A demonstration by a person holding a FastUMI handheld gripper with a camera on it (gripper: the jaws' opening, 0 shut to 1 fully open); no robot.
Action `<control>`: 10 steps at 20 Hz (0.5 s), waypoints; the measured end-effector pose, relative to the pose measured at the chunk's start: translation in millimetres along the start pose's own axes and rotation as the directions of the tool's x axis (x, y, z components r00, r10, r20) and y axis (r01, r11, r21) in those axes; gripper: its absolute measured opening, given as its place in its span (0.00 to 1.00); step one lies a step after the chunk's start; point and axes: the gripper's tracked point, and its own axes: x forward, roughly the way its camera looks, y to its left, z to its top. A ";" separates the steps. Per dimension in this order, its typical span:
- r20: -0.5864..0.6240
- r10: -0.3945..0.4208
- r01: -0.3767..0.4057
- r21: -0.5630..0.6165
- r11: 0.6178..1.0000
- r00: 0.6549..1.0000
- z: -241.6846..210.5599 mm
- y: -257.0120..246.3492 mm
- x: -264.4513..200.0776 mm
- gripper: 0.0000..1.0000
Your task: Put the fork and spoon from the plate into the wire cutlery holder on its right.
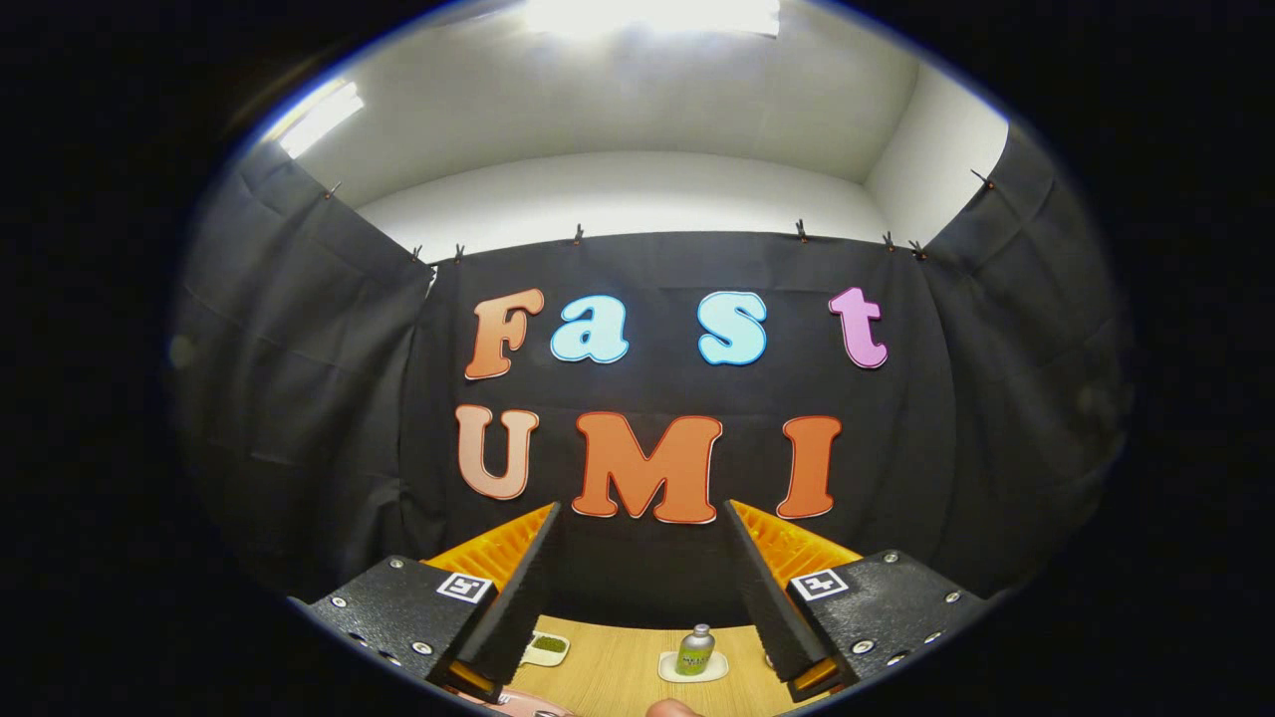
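Note:
My gripper stands open, its two black-padded orange fingers spread wide with nothing between them. It is raised and points at the booth's back wall, well above the wooden table. A pink rim of what may be the plate peeks in below the left finger, with a bit of metal on it that is too small to name.
A small silver-capped green bottle stands on a white dish on the table between the fingers. A small white dish with green content lies beside the left finger. A fingertip of a person shows at the near edge.

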 end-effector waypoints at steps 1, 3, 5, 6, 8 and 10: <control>-0.019 0.000 0.000 -0.001 1.000 1.000 -5.7 0.9 0.1 0.93; -0.050 0.013 -0.012 0.011 1.000 0.999 -16.3 5.7 -0.3 0.93; -0.086 0.019 -0.018 0.023 1.000 0.996 -28.2 10.3 -0.1 0.93; -0.104 0.021 -0.018 0.022 1.000 0.994 -33.7 10.8 -0.4 0.93; -0.114 0.017 -0.015 0.018 1.000 0.993 -37.2 10.2 -1.9 0.93; -0.122 0.016 -0.015 0.009 1.000 0.992 -42.6 12.5 -3.3 0.93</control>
